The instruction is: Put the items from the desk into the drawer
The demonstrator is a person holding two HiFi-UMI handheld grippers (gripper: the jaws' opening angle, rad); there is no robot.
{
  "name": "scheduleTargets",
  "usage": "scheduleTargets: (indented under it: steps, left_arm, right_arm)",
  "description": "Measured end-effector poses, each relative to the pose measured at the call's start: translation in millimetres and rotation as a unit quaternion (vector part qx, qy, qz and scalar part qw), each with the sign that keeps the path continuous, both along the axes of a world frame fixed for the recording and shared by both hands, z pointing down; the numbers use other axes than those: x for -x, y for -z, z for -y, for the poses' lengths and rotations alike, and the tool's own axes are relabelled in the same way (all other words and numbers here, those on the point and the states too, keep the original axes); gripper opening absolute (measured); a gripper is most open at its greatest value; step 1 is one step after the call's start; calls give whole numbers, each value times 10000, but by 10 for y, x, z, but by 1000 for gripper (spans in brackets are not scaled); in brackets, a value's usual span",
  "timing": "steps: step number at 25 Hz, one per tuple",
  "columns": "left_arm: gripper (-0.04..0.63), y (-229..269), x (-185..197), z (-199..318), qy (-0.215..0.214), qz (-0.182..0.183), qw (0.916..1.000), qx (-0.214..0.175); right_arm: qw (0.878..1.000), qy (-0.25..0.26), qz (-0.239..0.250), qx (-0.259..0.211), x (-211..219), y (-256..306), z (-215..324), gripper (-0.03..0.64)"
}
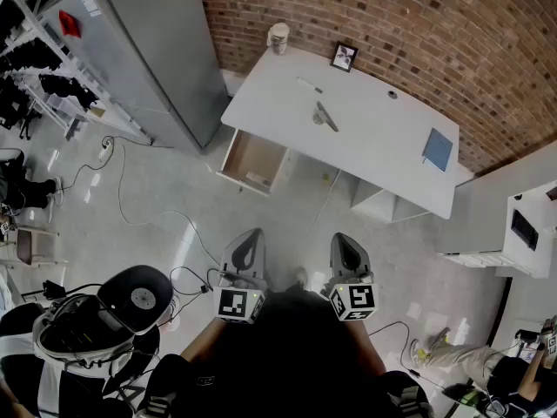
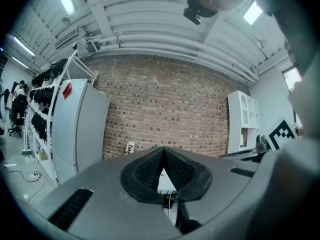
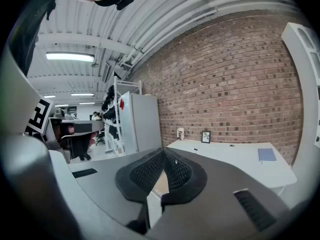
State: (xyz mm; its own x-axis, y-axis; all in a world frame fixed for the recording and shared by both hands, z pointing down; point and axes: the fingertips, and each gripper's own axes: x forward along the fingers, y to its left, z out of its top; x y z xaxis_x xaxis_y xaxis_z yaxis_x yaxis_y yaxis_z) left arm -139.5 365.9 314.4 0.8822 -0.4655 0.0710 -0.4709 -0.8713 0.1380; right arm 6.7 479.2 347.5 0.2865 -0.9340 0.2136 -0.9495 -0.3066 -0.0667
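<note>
The white desk (image 1: 365, 138) stands against the brick wall, well ahead of both grippers. On it lie a pale cup (image 1: 278, 37), a small picture frame (image 1: 345, 57), a pen (image 1: 309, 85), a grey elongated tool (image 1: 325, 116), a small round object (image 1: 392, 95) and a blue notebook (image 1: 438, 149). A wooden drawer (image 1: 253, 161) stands pulled open under the desk's left end. My left gripper (image 1: 252, 233) and right gripper (image 1: 342, 238) hang side by side over the floor, both shut and holding nothing. The right gripper view shows the notebook (image 3: 266, 155) and frame (image 3: 205, 137) far off.
A tall grey cabinet (image 1: 148, 50) stands left of the desk, with clothing racks (image 1: 35, 68) beyond it. A white shelf unit (image 1: 526, 225) sits at the right. Cables (image 1: 130, 216) trail over the floor, and a round black device (image 1: 135, 296) lies at the lower left.
</note>
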Motion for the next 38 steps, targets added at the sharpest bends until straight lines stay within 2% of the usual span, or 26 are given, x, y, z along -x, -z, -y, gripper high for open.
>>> scheduleTargets:
  steps: [3, 14, 15, 16, 17, 18, 31, 38]
  left_arm:
    - [-3, -10, -12, -2, 12, -115, 9999, -59]
    - [-3, 3, 73, 19, 39, -39, 10000, -52]
    - [-3, -4, 79, 22, 62, -11, 10000, -6]
    - [-3, -11, 82, 23, 81, 8, 10000, 35]
    - [-3, -12, 82, 21, 82, 5, 10000, 36]
    - [-3, -10, 78, 17, 69, -13, 10000, -4]
    - [-3, 56, -29, -140, 166, -4, 9998, -91]
    - [-3, 58, -147, -286, 433, 51, 9990, -132]
  right_arm:
    - [10000, -11, 7, -7, -12, -51, -26, 0]
    - [9998, -9, 136, -154, 57, 15, -22, 2]
    - [9997, 19, 188, -158, 53, 12, -14, 15]
    - [9996, 49, 236, -147, 48, 4, -8, 88]
    - [9995, 73, 270, -124, 41, -7, -5, 190]
    - [9995, 86, 283, -97, 34, -20, -6, 206]
    - [9992, 228, 339, -50, -42, -59, -181, 205]
    - [9983, 447, 362, -64, -227, -106, -285, 205]
